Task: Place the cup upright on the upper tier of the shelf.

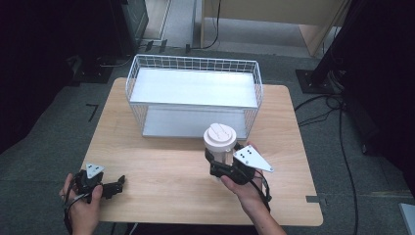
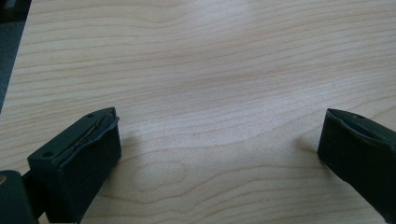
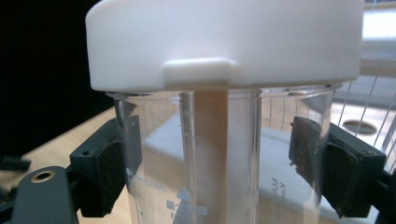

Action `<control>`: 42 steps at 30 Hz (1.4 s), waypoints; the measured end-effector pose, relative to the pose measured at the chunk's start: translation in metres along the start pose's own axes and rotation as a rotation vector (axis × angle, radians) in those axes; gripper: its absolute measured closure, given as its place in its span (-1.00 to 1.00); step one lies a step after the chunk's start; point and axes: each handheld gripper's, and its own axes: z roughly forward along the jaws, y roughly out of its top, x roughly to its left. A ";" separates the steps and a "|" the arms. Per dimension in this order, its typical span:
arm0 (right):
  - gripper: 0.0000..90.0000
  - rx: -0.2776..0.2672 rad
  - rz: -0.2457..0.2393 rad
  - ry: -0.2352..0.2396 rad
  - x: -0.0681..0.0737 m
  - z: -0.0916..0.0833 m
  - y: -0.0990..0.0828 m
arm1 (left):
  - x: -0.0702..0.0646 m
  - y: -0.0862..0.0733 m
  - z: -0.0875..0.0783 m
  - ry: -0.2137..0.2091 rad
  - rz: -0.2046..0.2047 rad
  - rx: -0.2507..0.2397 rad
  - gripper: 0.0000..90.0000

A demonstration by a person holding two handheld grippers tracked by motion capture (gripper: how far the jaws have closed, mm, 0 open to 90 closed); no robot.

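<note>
A clear plastic measuring jar (image 1: 221, 152) with a white lid (image 1: 219, 135) stands upright in front of the wire rack, and my right gripper (image 1: 221, 162) is shut on its wall. In the right gripper view the two black pads (image 3: 112, 168) press both sides of the jar (image 3: 212, 154) just below the lid (image 3: 224, 42); printed scale marks show on its wall. At the table's front left corner my left gripper (image 1: 115, 186) lies low over the wood, held by a hand. Its jaws stand wide apart with only bare wood between them, so the left gripper (image 2: 219, 144) is open.
A white wire rack (image 1: 195, 62) with two flat white shelves stands at the back of the wooden table (image 1: 161, 166); its open front faces the jar. Black stands and cables line the dark floor at the right (image 1: 342, 122).
</note>
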 end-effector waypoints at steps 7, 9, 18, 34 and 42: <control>-0.66 -0.065 -0.028 -0.013 0.002 0.002 0.038 | 0.000 0.000 0.000 -0.001 0.000 0.002 -1.00; -0.66 -0.083 -0.039 -0.016 0.002 0.003 0.049 | 0.000 0.000 0.000 0.000 0.000 0.003 -1.00; -0.66 -0.187 -0.089 -0.046 0.006 0.015 0.096 | 0.000 0.000 0.000 -0.001 0.000 0.002 -1.00; -0.66 -0.302 -0.072 -0.118 -0.016 0.078 0.157 | 0.000 0.000 0.000 0.000 -0.001 0.000 -1.00; -0.66 -0.258 -0.080 -0.180 -0.031 0.118 0.160 | 0.000 0.000 0.000 0.000 -0.001 -0.001 -1.00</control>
